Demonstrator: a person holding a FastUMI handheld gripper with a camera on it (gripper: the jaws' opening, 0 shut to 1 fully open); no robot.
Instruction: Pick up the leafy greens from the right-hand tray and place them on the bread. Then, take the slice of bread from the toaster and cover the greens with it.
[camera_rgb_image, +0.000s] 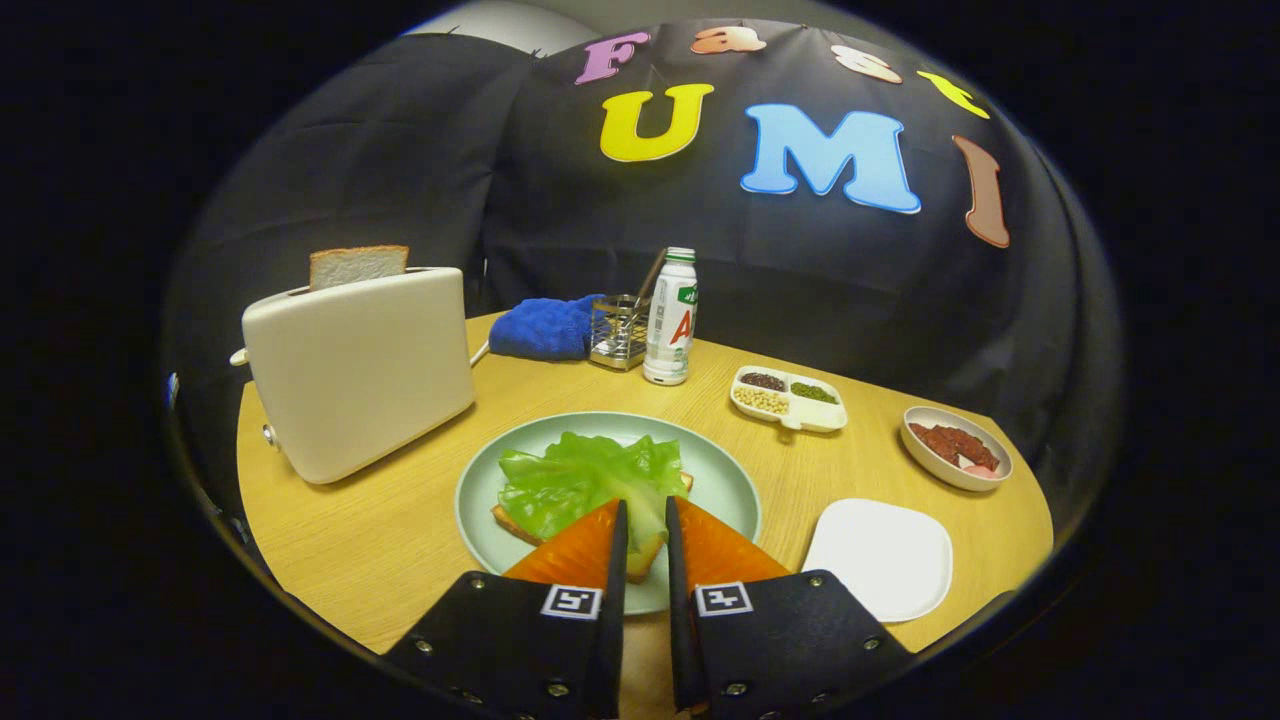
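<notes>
A: From where your gripper hovers, fingers narrowly apart over the plate, is the way to the toaster open?

B: Yes, bare table lies between plate and toaster. The bread slice stands out of the top, with free room above it.

A: And behind?

B: There the bottle, the wire holder and the blue cloth stand close together. To your right sit the white tray, the divided dish and a bowl.

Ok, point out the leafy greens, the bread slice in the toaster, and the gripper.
leafy greens (585, 480), gripper view, middle of the leaf on the bread.
bread slice (358, 266), gripper view, face above the toaster slot.
gripper (646, 512), gripper view, narrow gap between fingertips, nothing held.
</notes>
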